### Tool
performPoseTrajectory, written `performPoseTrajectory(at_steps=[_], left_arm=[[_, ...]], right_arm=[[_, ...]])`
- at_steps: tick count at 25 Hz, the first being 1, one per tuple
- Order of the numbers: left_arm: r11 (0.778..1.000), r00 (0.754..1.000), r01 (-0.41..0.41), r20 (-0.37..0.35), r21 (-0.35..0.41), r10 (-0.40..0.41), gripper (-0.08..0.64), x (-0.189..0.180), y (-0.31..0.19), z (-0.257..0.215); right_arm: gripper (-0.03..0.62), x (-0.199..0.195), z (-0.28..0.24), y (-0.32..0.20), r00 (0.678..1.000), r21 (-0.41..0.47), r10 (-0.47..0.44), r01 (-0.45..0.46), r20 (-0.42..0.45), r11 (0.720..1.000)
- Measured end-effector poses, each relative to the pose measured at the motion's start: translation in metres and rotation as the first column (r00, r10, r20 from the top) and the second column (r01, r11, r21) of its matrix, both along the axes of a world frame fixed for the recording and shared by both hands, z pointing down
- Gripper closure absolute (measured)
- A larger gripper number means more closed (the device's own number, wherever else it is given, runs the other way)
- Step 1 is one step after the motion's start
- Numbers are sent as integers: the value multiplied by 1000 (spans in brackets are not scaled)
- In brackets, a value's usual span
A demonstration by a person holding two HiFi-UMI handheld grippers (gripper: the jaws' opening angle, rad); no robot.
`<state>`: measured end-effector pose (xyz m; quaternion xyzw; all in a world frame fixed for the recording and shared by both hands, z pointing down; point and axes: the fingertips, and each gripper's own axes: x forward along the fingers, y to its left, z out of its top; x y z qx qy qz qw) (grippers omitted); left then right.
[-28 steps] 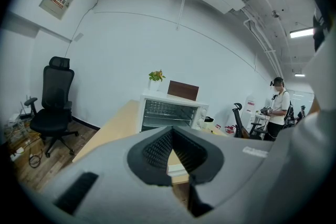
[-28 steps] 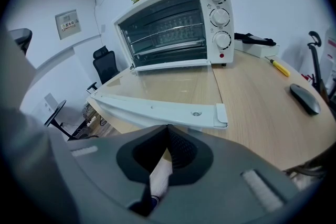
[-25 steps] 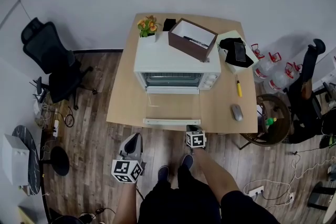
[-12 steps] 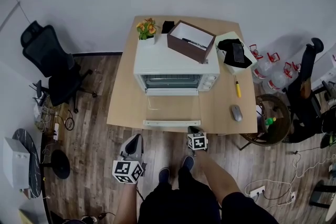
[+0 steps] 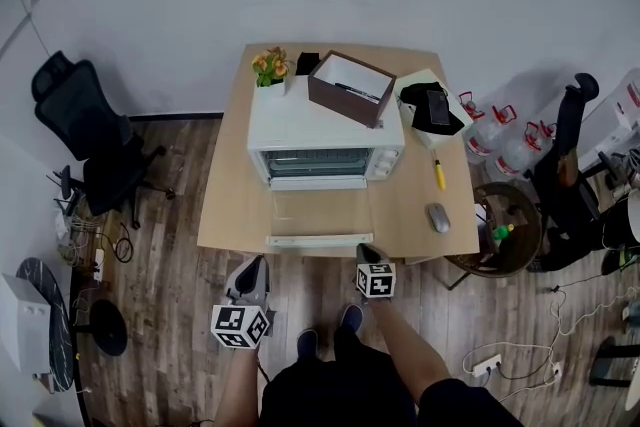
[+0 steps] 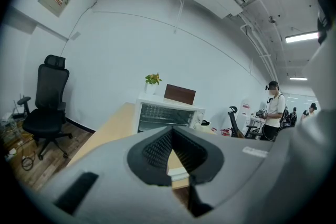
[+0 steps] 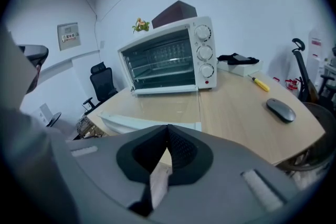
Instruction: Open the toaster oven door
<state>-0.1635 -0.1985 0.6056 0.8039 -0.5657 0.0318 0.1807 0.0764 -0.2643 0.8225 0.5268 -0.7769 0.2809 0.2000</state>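
The oven (image 5: pixel 325 130) sits on the table (image 5: pixel 228 205), its door (image 5: pixel 320 213) lying open and flat. The left gripper (image 5: pixel 256 262) and right gripper (image 5: pixel 366 251) hover by the table's front edge, jaws together on nothing.

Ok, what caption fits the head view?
Toaster oven door folded down over the table, left gripper and right gripper hovering by its edge.
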Motion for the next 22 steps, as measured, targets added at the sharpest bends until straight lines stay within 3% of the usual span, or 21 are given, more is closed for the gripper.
performPoseTrajectory(at_steps=[6, 9, 14, 18, 22], left_arm=[[1000, 997, -23, 70, 7, 23, 565, 2, 2, 0], [1000, 999, -17, 52, 9, 16, 565, -2, -1, -1], [1000, 999, -9, 51, 8, 9, 565, -8, 1, 1], [1000, 1000, -2, 7, 9, 2, 565, -11, 1, -1], [1000, 1000, -15, 24, 13, 15, 565, -11, 0, 0]], right_arm=[[584, 6, -87, -8, 996, 179, 44, -57, 75, 982], [584, 9, -123, -14, 997, 255, 41, -57, 65, 965], [584, 15, -147, -5, 994, 284, 53, -77, 91, 956], [584, 18, -160, 7, 995, 308, 54, -76, 80, 948], [584, 19, -175, 16, 996, 337, 57, -76, 67, 938]])
